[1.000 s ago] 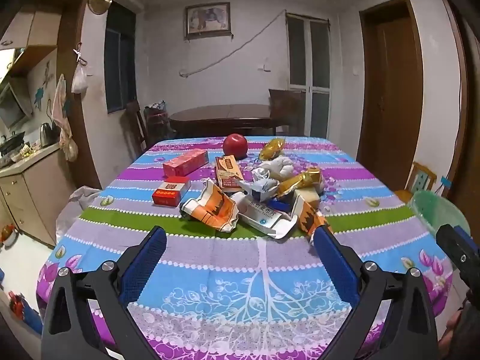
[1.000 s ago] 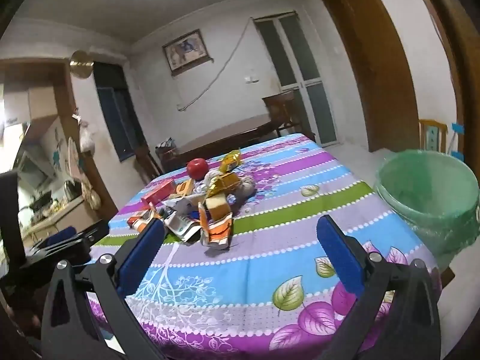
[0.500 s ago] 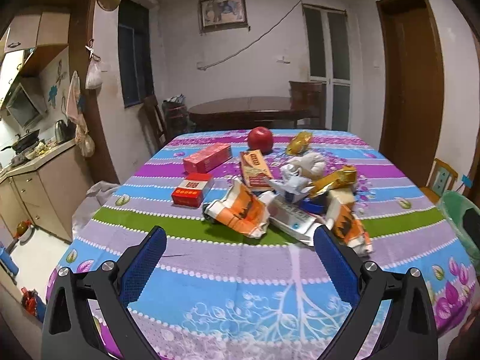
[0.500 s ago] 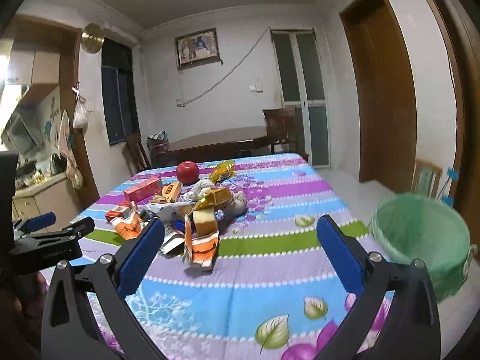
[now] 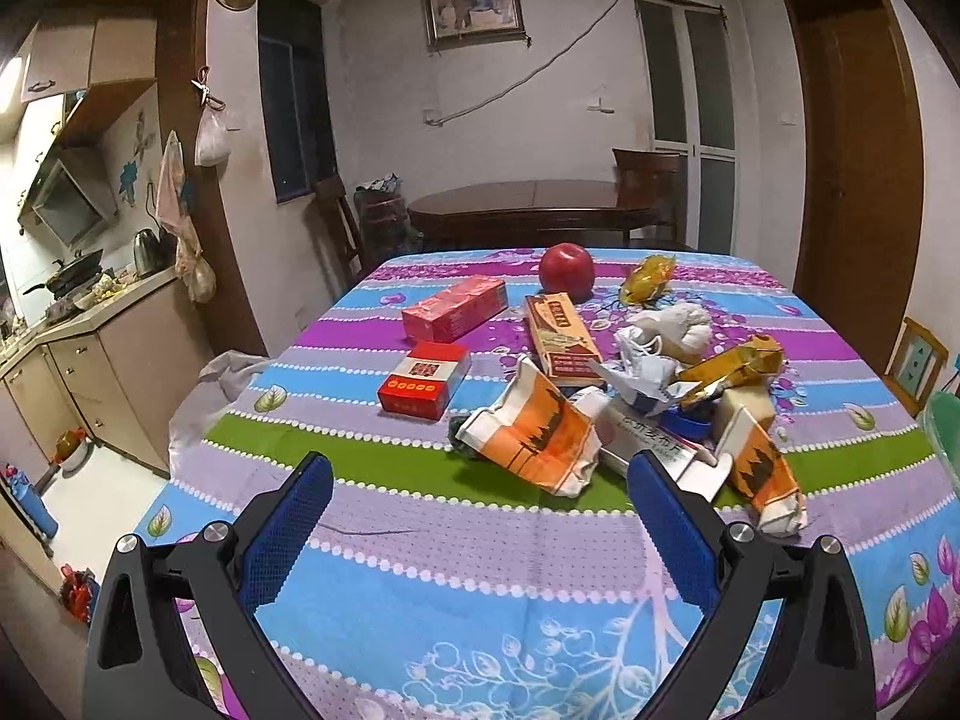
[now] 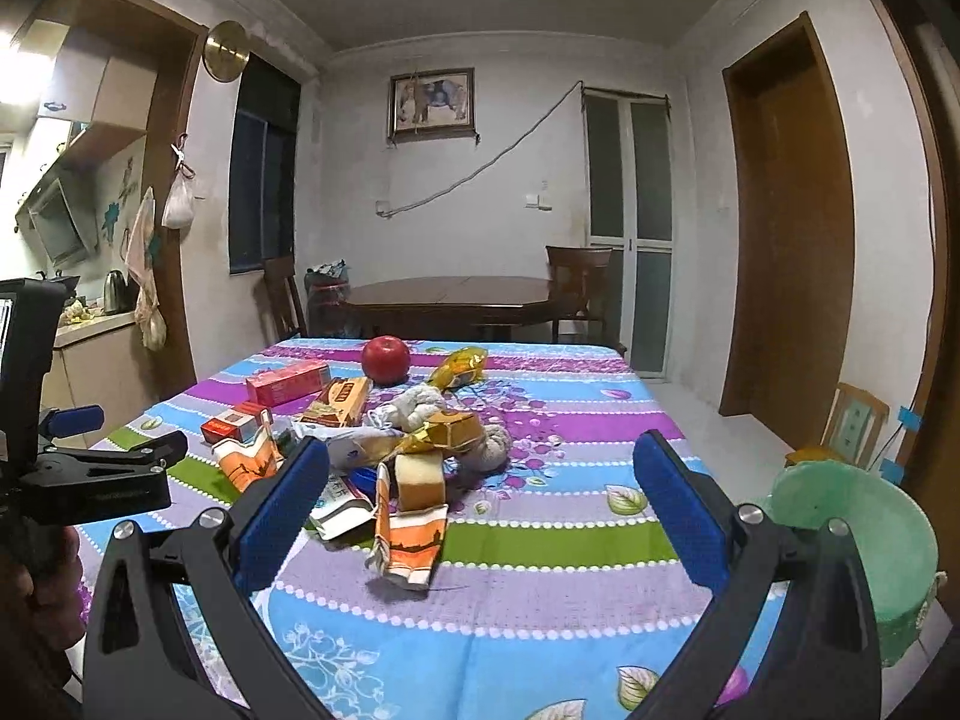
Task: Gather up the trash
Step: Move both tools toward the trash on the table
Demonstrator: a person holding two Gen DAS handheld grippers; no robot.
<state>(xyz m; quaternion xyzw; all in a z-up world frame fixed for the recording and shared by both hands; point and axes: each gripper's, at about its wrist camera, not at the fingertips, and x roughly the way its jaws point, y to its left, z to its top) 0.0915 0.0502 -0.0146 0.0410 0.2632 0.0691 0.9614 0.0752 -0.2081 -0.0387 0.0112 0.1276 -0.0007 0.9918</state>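
Left wrist view looks across a table under a striped floral cloth of blue, purple and green (image 5: 420, 540), where litter is heaped right of centre; the right wrist view adds a green plastic-lined bin (image 6: 864, 540) standing off the table's right edge. Largest in the heap are two crumpled orange-and-white paper cartons, one nearest the left gripper (image 5: 474, 516) at (image 5: 534, 438) and another at (image 5: 762, 474), with a flattened white printed carton (image 5: 654, 444) between them. Behind lie a long brown cardboard box (image 5: 561, 336), a pink rectangular box (image 5: 453, 315), a red cigarette-style pack (image 5: 423, 381), a wad of white tissue (image 5: 672, 324), gold foil wrappers (image 5: 732, 369) and a red apple (image 5: 566, 264), which is probably not rubbish. Both tools are spread wide and empty, the right gripper (image 6: 480, 492) hovering just short of the pile. Nothing appears collected yet. A sound first move: the left tool closes across a folded edge of the nearest orange carton, lifting clear before swinging, since loose wrappers touching it could drag along.
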